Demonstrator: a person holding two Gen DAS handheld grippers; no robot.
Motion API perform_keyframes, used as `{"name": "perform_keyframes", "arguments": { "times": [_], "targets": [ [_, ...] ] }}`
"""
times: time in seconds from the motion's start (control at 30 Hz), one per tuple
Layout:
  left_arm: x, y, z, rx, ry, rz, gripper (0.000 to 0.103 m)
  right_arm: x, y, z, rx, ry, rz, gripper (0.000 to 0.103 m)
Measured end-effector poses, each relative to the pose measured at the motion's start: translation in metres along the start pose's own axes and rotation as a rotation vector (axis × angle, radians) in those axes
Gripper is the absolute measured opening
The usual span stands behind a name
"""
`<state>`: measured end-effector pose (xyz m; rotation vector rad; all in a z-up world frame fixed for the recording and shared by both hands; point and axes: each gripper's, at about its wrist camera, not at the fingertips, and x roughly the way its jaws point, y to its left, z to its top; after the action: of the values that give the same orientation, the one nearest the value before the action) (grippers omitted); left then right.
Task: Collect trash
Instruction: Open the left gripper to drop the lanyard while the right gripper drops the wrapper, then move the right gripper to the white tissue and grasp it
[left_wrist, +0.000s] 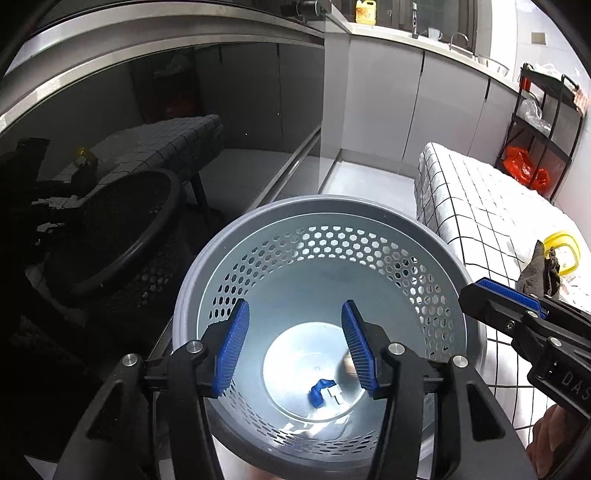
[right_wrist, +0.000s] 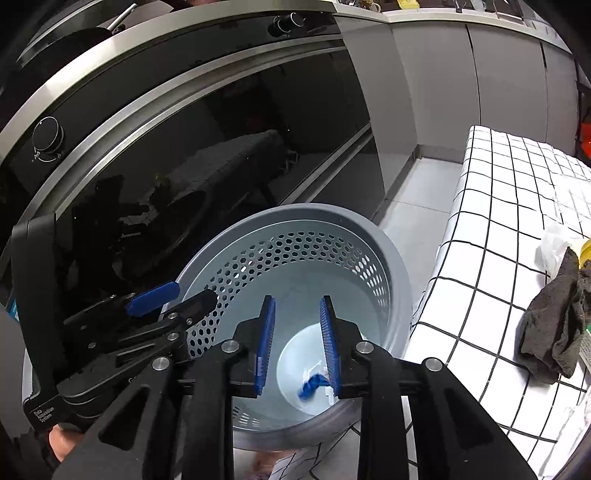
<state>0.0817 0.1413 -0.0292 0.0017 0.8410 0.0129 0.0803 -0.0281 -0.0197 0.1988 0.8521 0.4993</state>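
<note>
Both tools hang over the mouth of the round grey plastic bin with honeycomb-perforated walls (left_wrist: 325, 236), which stands on the floor between the glossy black oven front (right_wrist: 207, 147) and the worktop draped in a white cloth with a black grid (right_wrist: 509, 206). The left tool (left_wrist: 295, 347) has its blue-padded fingers spread wide with nothing between them; the right tool (right_wrist: 297, 343) is also parted and empty, its gap narrower.

On the bin's floor, straight below both tools, lie a crumpled blue scrap (left_wrist: 319, 391) and a small white piece (left_wrist: 335, 392) touching it.

Only the left wrist view shows a pale object on the bin floor mostly hidden behind the left tool's right finger, and, far off to the right, a black wire rack (left_wrist: 535, 125) holding a red bag (left_wrist: 524, 166). Only the right wrist view shows the oven's round knob (right_wrist: 47, 138) up to the left, and the whole of the dark grey rag (right_wrist: 554, 328) lying on the worktop well right of the tool.

The bin's rim sits near the worktop edge on the right and near the oven on the left; its mouth is wide open beneath the fingers.
</note>
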Motion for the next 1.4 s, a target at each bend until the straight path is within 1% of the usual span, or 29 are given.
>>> {"name": "perform_keyframes", "arguments": {
  "times": [0.17, 0.2, 0.23, 0.27, 0.3, 0.37, 0.4, 0.5, 0.53, 0.57, 0.6, 0.7, 0.8, 0.97, 1.03, 1.13, 1.27, 1.4],
  "targets": [
    [-0.003, -0.001, -0.001, -0.004, 0.001, 0.001, 0.052, -0.005, -0.003, -0.004, 0.008, -0.005, -0.002, 0.024],
    [-0.004, -0.001, -0.002, -0.004, 0.000, 0.002, 0.053, -0.006, -0.004, -0.004, 0.011, -0.007, -0.004, 0.024],
    [-0.006, -0.002, -0.002, -0.005, -0.002, 0.001, 0.057, -0.008, -0.005, -0.005, 0.013, -0.011, -0.008, 0.025],
    [-0.008, -0.003, -0.003, -0.006, -0.006, 0.002, 0.061, -0.010, -0.006, -0.005, 0.015, -0.014, -0.012, 0.027],
    [-0.011, -0.004, -0.003, -0.006, -0.012, 0.003, 0.062, -0.012, -0.006, -0.006, 0.017, -0.019, -0.017, 0.029],
    [-0.016, -0.007, -0.004, -0.002, -0.020, 0.004, 0.066, -0.019, -0.008, -0.009, 0.021, -0.033, -0.029, 0.037],
    [-0.019, -0.010, -0.005, -0.001, -0.026, 0.003, 0.067, -0.022, -0.008, -0.011, 0.021, -0.038, -0.035, 0.038],
    [-0.030, -0.017, -0.006, 0.005, -0.046, -0.002, 0.076, -0.034, -0.011, -0.018, 0.029, -0.056, -0.053, 0.043],
    [-0.033, -0.019, -0.006, 0.007, -0.052, -0.002, 0.079, -0.039, -0.013, -0.021, 0.037, -0.063, -0.058, 0.047],
    [-0.038, -0.023, -0.007, 0.012, -0.061, -0.005, 0.080, -0.044, -0.015, -0.023, 0.043, -0.070, -0.063, 0.051],
    [-0.041, -0.025, -0.007, 0.016, -0.067, -0.007, 0.080, -0.050, -0.017, -0.026, 0.045, -0.078, -0.073, 0.052],
    [-0.053, -0.037, -0.007, 0.030, -0.090, -0.021, 0.083, -0.070, -0.021, -0.036, 0.041, -0.109, -0.127, 0.054],
    [-0.064, -0.050, -0.007, 0.045, -0.113, -0.046, 0.086, -0.092, -0.032, -0.046, 0.066, -0.142, -0.174, 0.057],
    [-0.078, -0.077, -0.008, 0.066, -0.139, -0.101, 0.091, -0.132, -0.065, -0.066, 0.135, -0.182, -0.280, 0.060],
    [-0.081, -0.091, -0.009, 0.081, -0.141, -0.122, 0.091, -0.147, -0.080, -0.074, 0.161, -0.191, -0.328, 0.060],
    [-0.083, -0.110, -0.012, 0.103, -0.137, -0.140, 0.091, -0.165, -0.101, -0.087, 0.201, -0.191, -0.382, 0.061],
    [-0.082, -0.134, -0.017, 0.120, -0.129, -0.162, 0.091, -0.181, -0.126, -0.102, 0.253, -0.183, -0.423, 0.061],
    [-0.077, -0.153, -0.021, 0.135, -0.117, -0.172, 0.091, -0.183, -0.142, -0.112, 0.266, -0.158, -0.459, 0.061]
  ]
}}
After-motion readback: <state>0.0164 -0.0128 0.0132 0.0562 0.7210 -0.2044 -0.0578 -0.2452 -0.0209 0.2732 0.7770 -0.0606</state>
